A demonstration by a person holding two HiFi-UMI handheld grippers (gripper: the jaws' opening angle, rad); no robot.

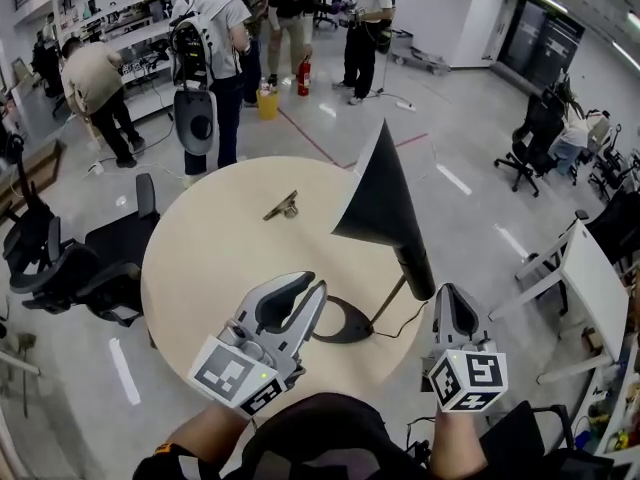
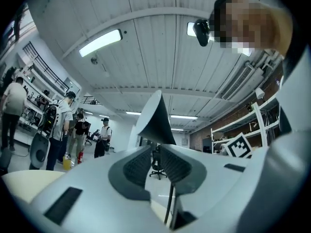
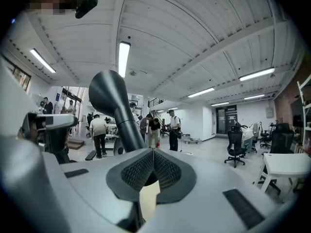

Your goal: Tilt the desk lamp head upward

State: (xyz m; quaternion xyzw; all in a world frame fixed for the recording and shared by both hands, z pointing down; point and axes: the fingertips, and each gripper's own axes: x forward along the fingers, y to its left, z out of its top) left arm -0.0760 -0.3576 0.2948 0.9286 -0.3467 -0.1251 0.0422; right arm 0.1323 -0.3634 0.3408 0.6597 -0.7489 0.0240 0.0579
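The left gripper [image 1: 316,288] hides part of the round base [image 1: 350,323] of the desk lamp [image 1: 390,228]; its jaws stand slightly apart, empty, with a sliver of stem [image 2: 168,201] visible beyond. The lamp stands near-right on the table [image 1: 200,258], cone head [image 1: 375,188] flaring away; the right gripper [image 1: 447,292], closed on nothing, sits beside its neck [image 1: 415,268].

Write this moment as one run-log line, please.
left gripper: open, by lamp base | right gripper: shut, empty, near lamp head

It looked like a big open lab or workshop — grey taped floor [image 1: 470,118], cluttered workbenches [image 1: 140,28] at the upper left, people [image 1: 215,48] standing about with gear, office chairs [image 1: 530,143] at the right, strip lights [image 3: 123,58] overhead.
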